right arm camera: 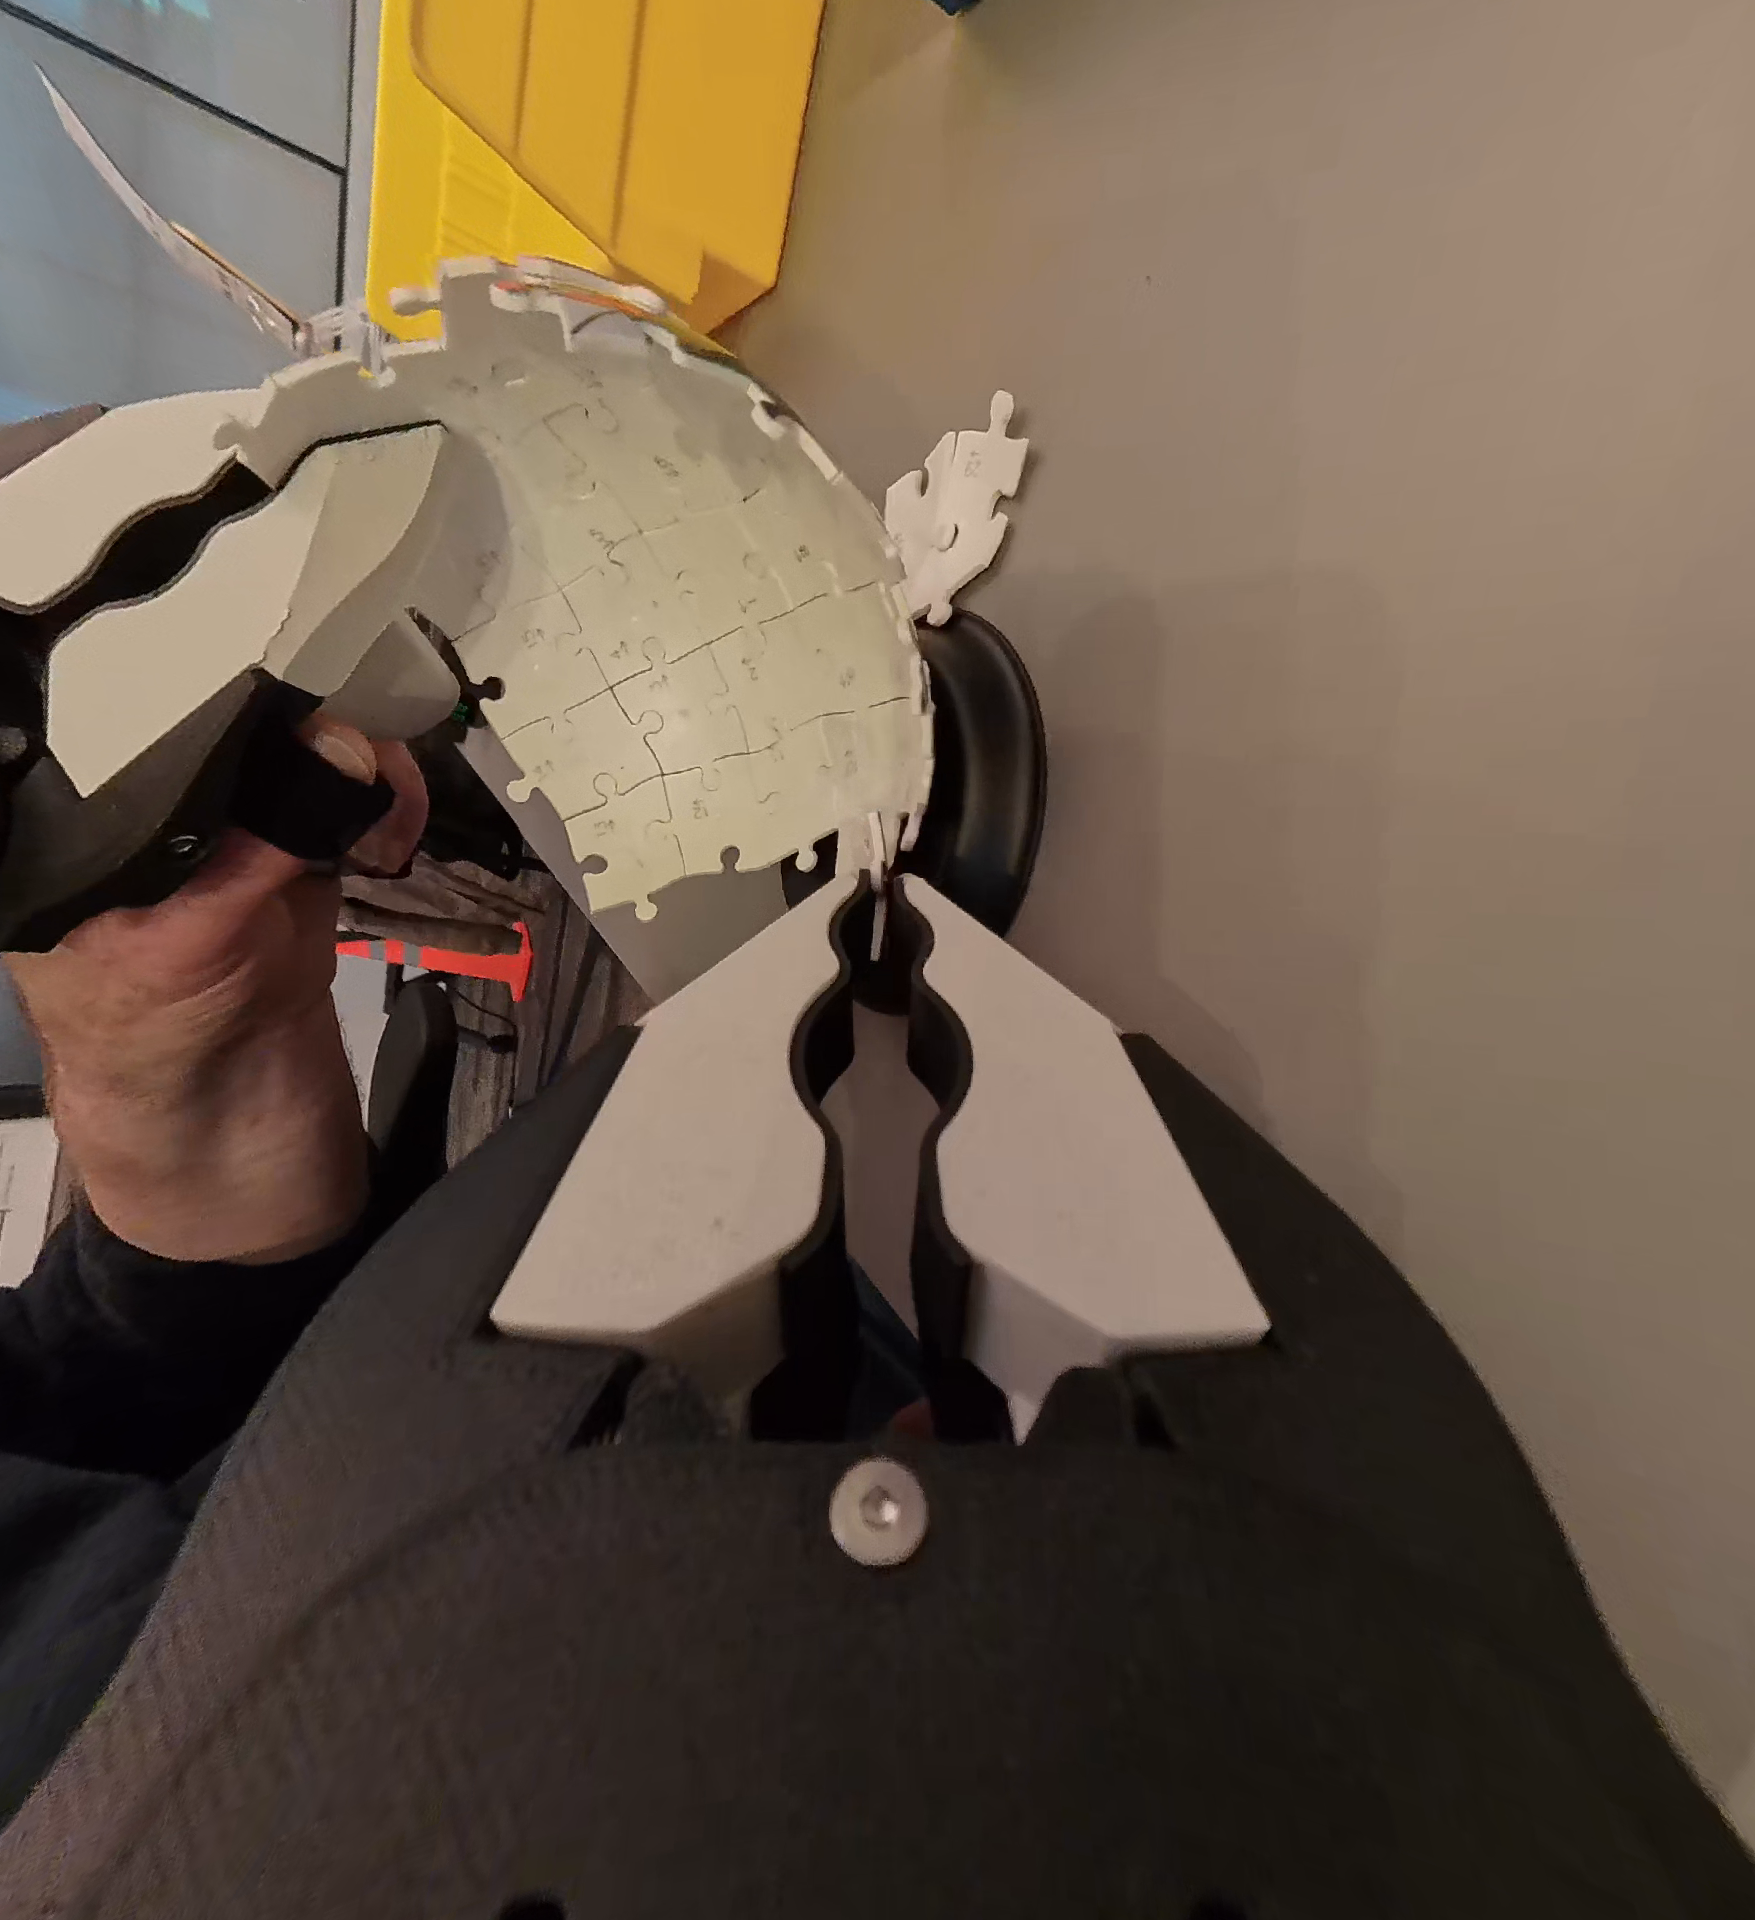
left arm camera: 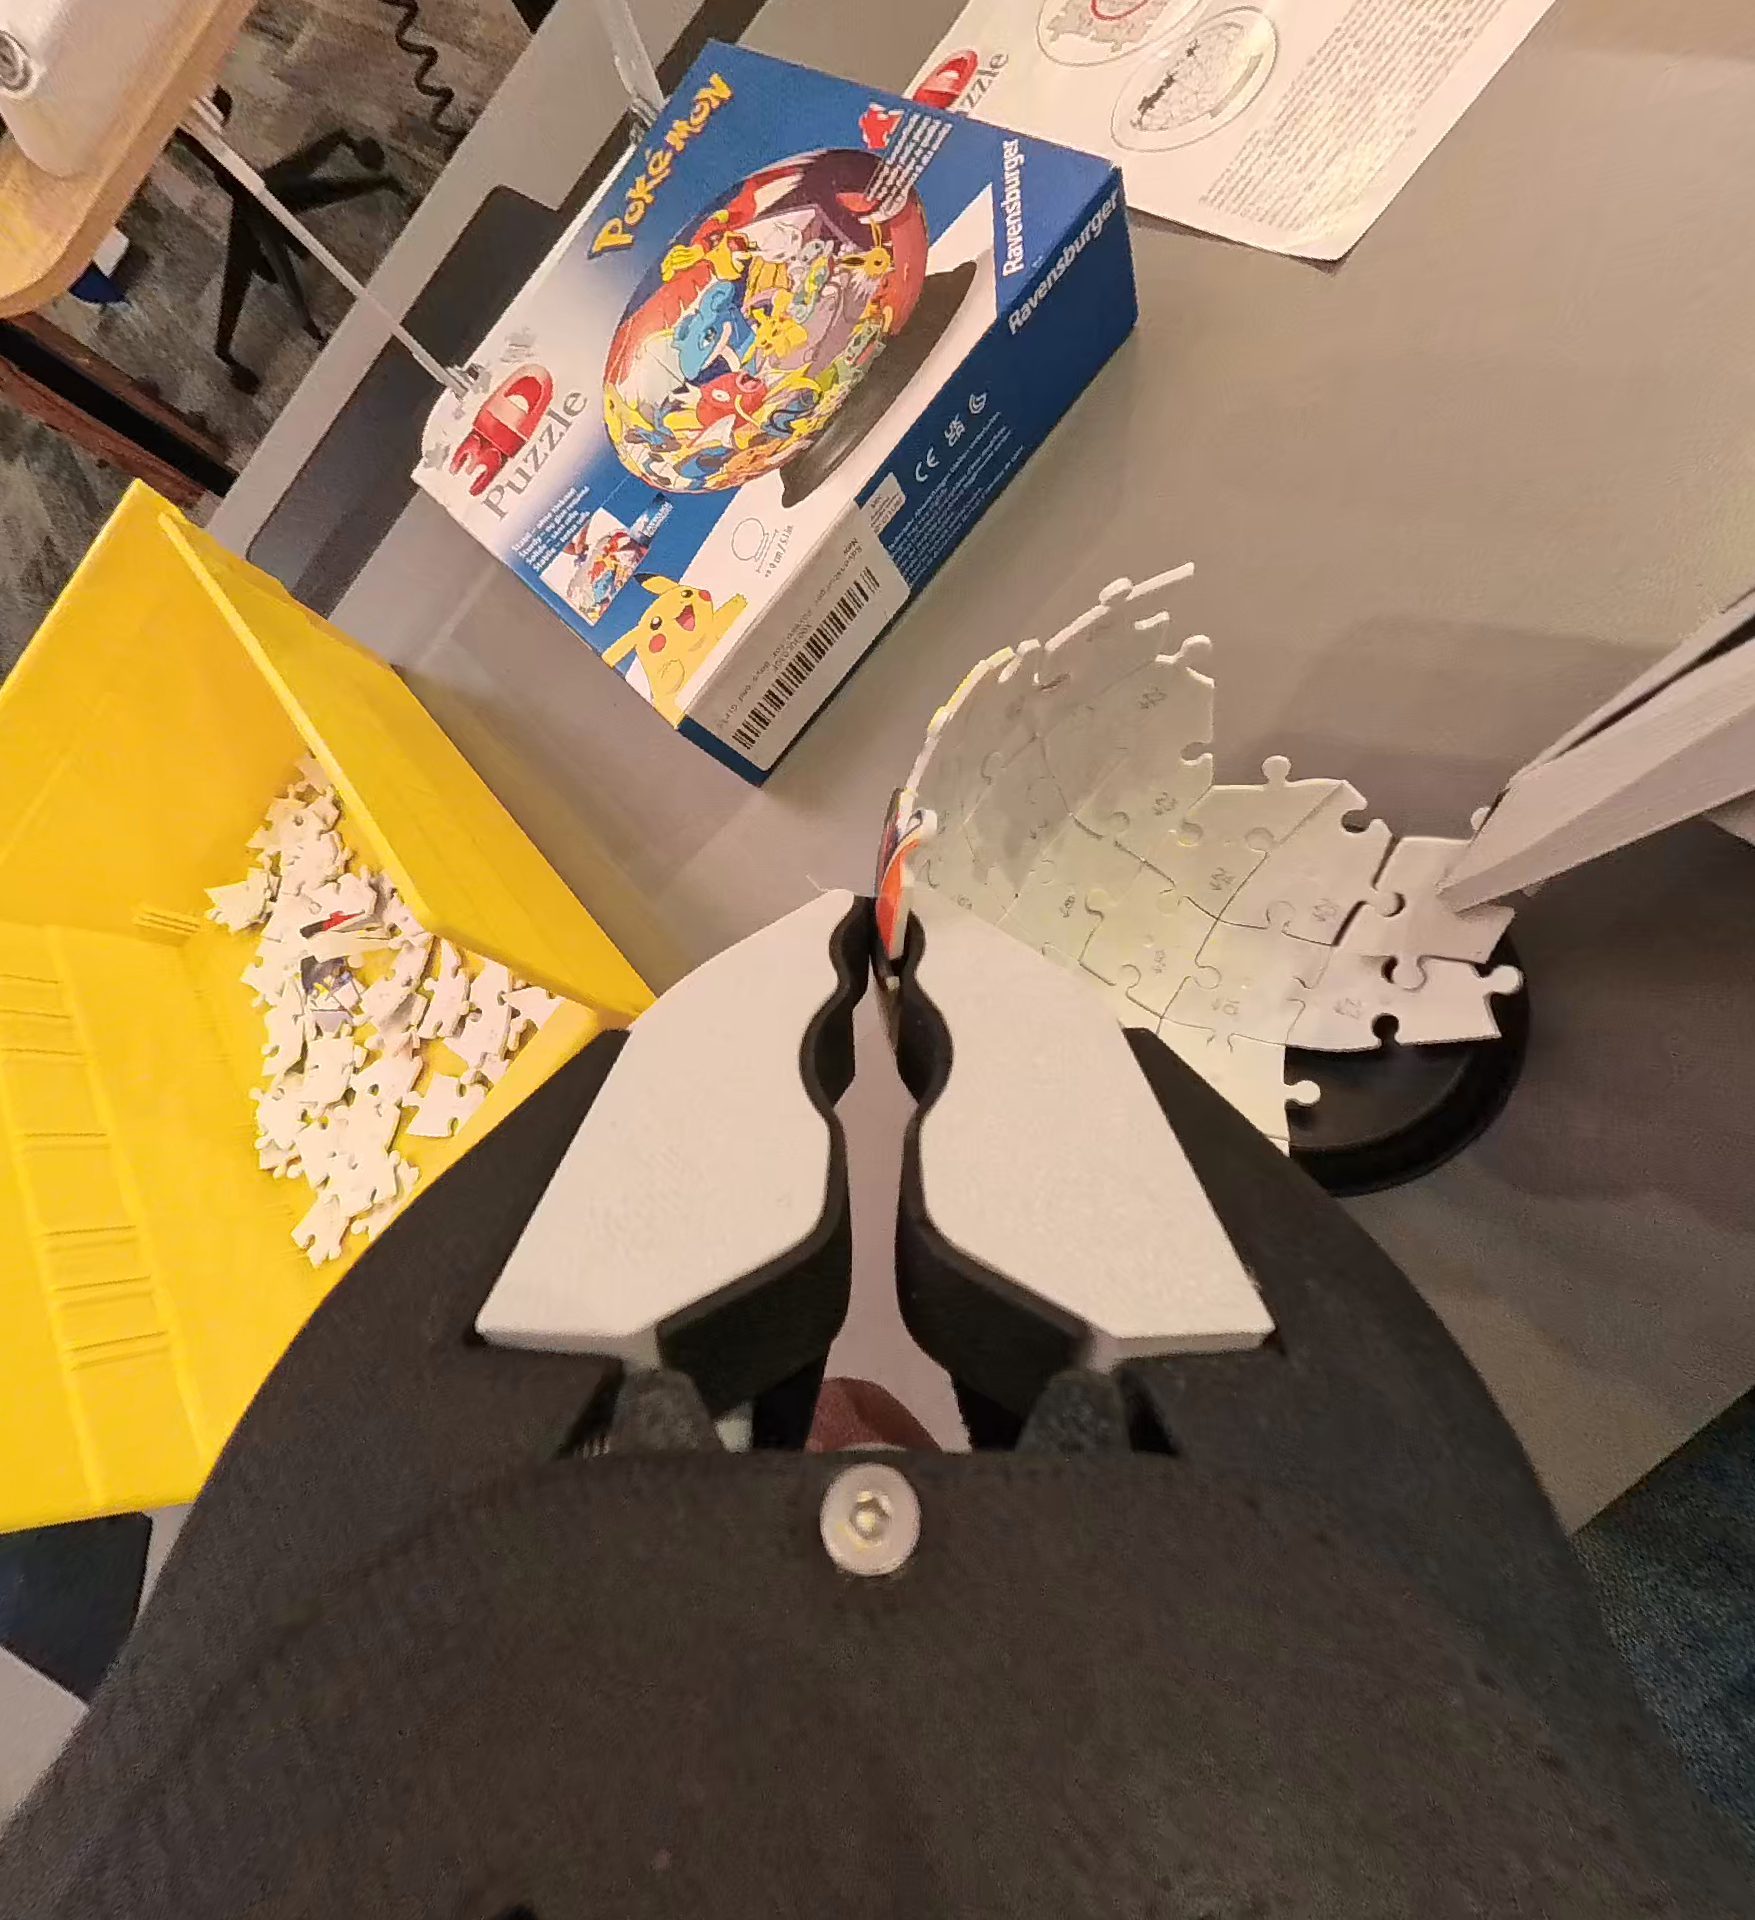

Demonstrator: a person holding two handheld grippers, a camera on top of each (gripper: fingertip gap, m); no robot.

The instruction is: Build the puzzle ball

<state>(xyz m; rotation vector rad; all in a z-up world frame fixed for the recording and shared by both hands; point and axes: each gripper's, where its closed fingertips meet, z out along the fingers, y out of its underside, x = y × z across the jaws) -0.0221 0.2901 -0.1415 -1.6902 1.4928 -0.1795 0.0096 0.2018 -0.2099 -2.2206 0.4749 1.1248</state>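
A half-built puzzle ball shell (left arm camera: pixel 1091 831), white inside with a coloured outer face, sits tilted on a black round stand (left arm camera: pixel 1413 1101). My left gripper (left arm camera: pixel 878 925) is shut on the shell's near rim. My right gripper (left arm camera: pixel 1465 888) comes in from the right and is shut on a puzzle piece (left arm camera: pixel 1424 914) at the shell's far edge. In the right wrist view my right gripper (right arm camera: pixel 878 914) pinches that thin white piece edge-on, beside the stand (right arm camera: pixel 987 748). The left gripper (right arm camera: pixel 426 447), held by a hand (right arm camera: pixel 208 1039), grips the shell (right arm camera: pixel 707 644) at its left rim.
A yellow bin (left arm camera: pixel 125 935) holding several loose white pieces (left arm camera: pixel 353 1018) stands at the left on the grey table (left arm camera: pixel 1424 499). The blue puzzle box (left arm camera: pixel 779 416) lies behind the shell. A printed instruction sheet (left arm camera: pixel 1268 104) lies at the far right. The bin (right arm camera: pixel 592 135) also shows in the right wrist view.
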